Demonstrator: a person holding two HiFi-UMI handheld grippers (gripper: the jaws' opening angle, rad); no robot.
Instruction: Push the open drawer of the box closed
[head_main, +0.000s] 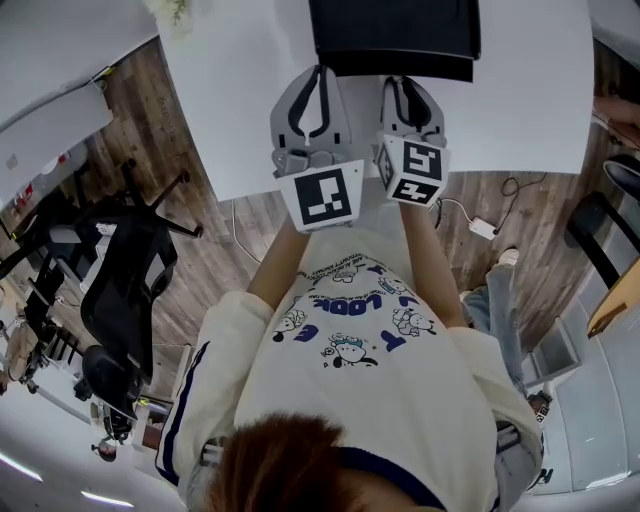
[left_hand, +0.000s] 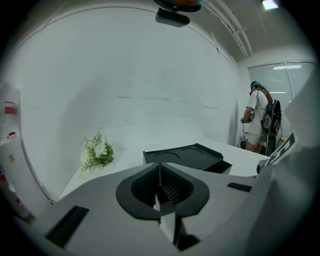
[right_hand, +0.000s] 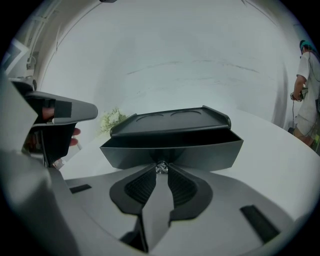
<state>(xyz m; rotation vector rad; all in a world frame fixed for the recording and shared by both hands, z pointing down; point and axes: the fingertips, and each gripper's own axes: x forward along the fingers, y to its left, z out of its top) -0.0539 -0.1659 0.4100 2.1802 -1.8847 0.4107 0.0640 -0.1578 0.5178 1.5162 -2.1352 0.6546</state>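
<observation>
Drawer (right_hand: 172, 150) open, pulled out of the black box (right_hand: 170, 120) toward the person, front panel facing the right gripper view. Sits under a flat lid with two shallow round recesses. Small metal knob (right_hand: 161, 168) at mid-front of the drawer, right at the tips of the right gripper (right_hand: 161, 173). Jaws there pressed together, tips up against the knob, nothing between the ribbed pads; can't tell whether the knob is pinched or only touched. Box placed toward the far side of the white table (head_main: 520, 110), both tongs reaching over the near edge toward it. Left gripper (left_hand: 160, 172) closed too, empty, held just beside the right one, aimed at the left end of the box and apart from it. Marker cubes (head_main: 325, 197) at the rear of both tongs, above the person's chest. White flower bunch (left_hand: 97, 152) on the table, left of the box. Black office chair (head_main: 130, 280) on the wood floor (head_main: 130, 110) at the person's left. Second person (left_hand: 257, 122) standing far off to the right.
</observation>
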